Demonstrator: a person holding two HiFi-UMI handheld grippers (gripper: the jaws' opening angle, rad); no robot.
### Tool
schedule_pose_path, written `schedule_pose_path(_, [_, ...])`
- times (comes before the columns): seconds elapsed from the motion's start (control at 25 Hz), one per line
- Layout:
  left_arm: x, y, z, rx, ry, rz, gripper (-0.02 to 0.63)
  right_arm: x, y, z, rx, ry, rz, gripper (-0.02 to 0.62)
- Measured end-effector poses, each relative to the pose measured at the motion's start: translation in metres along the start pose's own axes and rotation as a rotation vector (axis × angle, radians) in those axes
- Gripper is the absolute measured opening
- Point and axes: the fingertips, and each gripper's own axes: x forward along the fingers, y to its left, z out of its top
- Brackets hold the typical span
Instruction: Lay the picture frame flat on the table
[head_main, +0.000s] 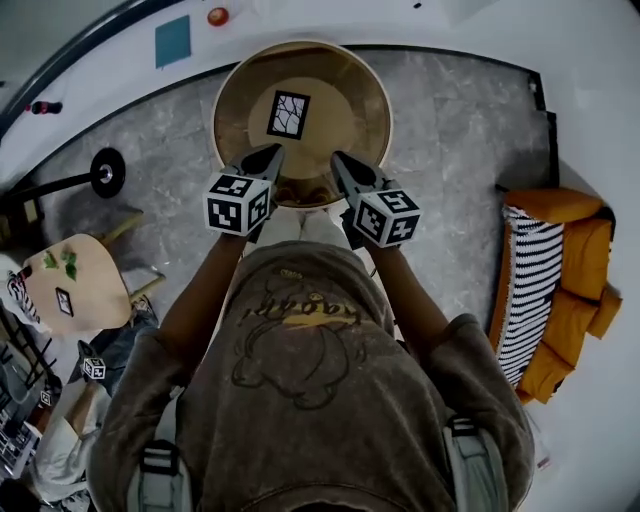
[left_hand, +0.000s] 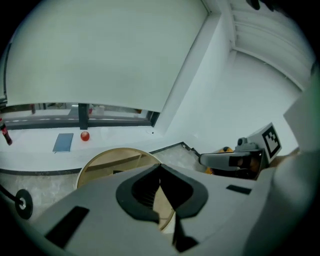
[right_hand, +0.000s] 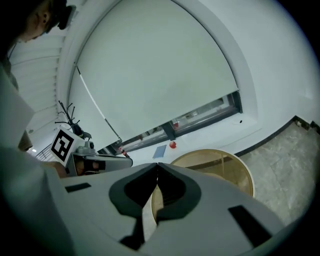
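The picture frame (head_main: 288, 113), black-edged with a white picture of dark lines, lies flat near the middle of the round wooden table (head_main: 355, 85). My left gripper (head_main: 270, 155) hovers over the table's near rim, shut and holding nothing. My right gripper (head_main: 338, 160) is beside it at the same rim, also shut and holding nothing. In the left gripper view the jaws (left_hand: 160, 166) meet in front of the table (left_hand: 107, 159), and the right gripper (left_hand: 232, 160) shows at the right. In the right gripper view the closed jaws (right_hand: 157, 166) point past the table (right_hand: 227, 162), with the left gripper (right_hand: 97, 162) at the left.
A red ball (head_main: 217, 16) and a blue rectangle (head_main: 172, 40) lie on the white ledge behind the table. A striped and orange seat (head_main: 560, 290) stands at the right. A small wooden side table (head_main: 75, 285) and a black lamp base (head_main: 105, 172) are at the left.
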Motion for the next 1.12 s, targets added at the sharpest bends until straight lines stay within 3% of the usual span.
schedule_pose_path(0.2, [-0.034, -0.033, 0.035, 0.071, -0.094, -0.064, 0.018, -0.026, 0.034, 0.026, -0.124, -0.044, 0.041, 0.02])
schedule_pose_path(0.52, [-0.07, -0.055, 0.056, 0.146, -0.22, -0.114, 0.018, -0.057, 0.07, 0.048, -0.259, -0.149, 0.083, 0.02])
schedule_pose_path(0.68, [-0.082, -0.056, 0.06, 0.182, -0.273, -0.118, 0.018, -0.062, 0.073, 0.054, -0.26, -0.193, 0.09, 0.02])
schedule_pose_path(1.12, [-0.093, -0.062, 0.066, 0.196, -0.318, -0.132, 0.018, -0.071, 0.085, 0.063, -0.261, -0.248, 0.11, 0.02])
